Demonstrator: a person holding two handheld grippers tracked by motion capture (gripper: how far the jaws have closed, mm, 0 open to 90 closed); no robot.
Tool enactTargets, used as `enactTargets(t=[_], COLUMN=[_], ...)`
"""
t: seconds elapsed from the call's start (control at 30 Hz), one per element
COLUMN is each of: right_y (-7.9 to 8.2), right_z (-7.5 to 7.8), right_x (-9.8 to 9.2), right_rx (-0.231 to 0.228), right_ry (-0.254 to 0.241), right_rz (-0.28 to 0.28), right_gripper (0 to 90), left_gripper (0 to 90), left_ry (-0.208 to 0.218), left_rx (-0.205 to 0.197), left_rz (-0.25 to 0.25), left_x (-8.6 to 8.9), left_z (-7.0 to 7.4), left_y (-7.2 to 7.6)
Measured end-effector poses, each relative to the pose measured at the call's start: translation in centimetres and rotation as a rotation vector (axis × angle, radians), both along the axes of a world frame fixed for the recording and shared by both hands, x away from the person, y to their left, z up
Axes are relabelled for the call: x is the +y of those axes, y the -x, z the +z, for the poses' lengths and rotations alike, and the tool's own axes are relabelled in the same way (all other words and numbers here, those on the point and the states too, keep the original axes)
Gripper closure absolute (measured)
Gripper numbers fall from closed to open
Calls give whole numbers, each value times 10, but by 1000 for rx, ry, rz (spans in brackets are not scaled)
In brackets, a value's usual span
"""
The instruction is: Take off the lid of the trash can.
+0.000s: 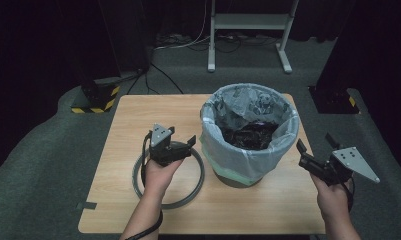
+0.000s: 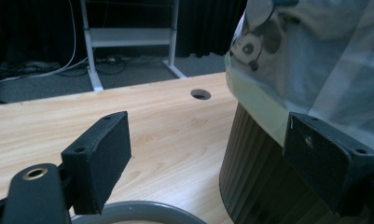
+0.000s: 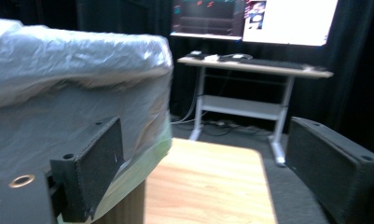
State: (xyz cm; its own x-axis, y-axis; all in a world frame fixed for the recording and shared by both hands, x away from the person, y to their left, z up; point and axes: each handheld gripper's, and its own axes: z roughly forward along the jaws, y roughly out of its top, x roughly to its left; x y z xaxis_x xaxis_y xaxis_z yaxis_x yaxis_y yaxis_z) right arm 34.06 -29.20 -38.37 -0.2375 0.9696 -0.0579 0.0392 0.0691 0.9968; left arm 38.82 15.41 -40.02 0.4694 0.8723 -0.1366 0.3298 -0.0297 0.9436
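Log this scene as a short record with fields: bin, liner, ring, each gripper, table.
bin: dark ribbed waste bin standing upright on the table
liner: pale plastic bag folded over the rim, dark contents inside
ring: grey ring lying flat, left of the bin
left gripper: open, above the ring, nothing between the jaws
right gripper: open, right of the bin, holding nothing
table: light wood, small round hole near the far edge

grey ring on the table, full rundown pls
The grey ring is a thin hoop, plastic by its look, open in the middle and lying flat on the wooden table, left of the lined bin and close beside its base; contact cannot be judged. The left gripper hangs over its far part with open jaws, gripping nothing. The left gripper view shows its rounded rim.
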Motion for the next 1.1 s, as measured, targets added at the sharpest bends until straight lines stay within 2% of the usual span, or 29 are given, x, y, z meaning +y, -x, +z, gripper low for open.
enactTargets(t=[0.07, 0.17, 0.3, 0.37, 0.47, 0.53, 0.63, 0.77, 0.93, 1.1], right_y=[2, 3, 4, 6, 7, 8, 9, 10, 15, 20], right_z=[2, 3, 5, 6, 7, 8, 9, 11, 15, 23], right_x=[2, 2, 3, 4, 6, 7, 8, 9, 9, 14], right_rx=[-16, -21, -36, -56, -60, -58, -67, -82, -103, -125], right_ry=[7, -23, -20, -12, 2, 1, 9, 26, 57, 78], right_rz=[-20, 21, 4, 6, 1, 1, 8, -3, -9, 3], right_gripper=[130, 134, 132, 108, 107, 104, 105, 110, 115, 129], left_gripper=[152, 152, 152, 152, 147, 150, 147, 152, 150, 153], left_ry=[-1, 7, 26, 44, 71, 89, 85, 106, 142, 145], left_rx=[-28, -56, -88, -91, -100, -128, -176, -222, -260, -299], left_rz=[13, 28, 40, 31, 14, -2, -3, -20, -29, -57], left_x=[1, 3, 4, 4, 3, 2, -2, -8, -19, -35], left_z=[2, 5, 10, 14, 21, 26, 35, 46, 56, 65], left_y=[2, 3, 6, 8, 12, 15, 22, 28, 33, 36])
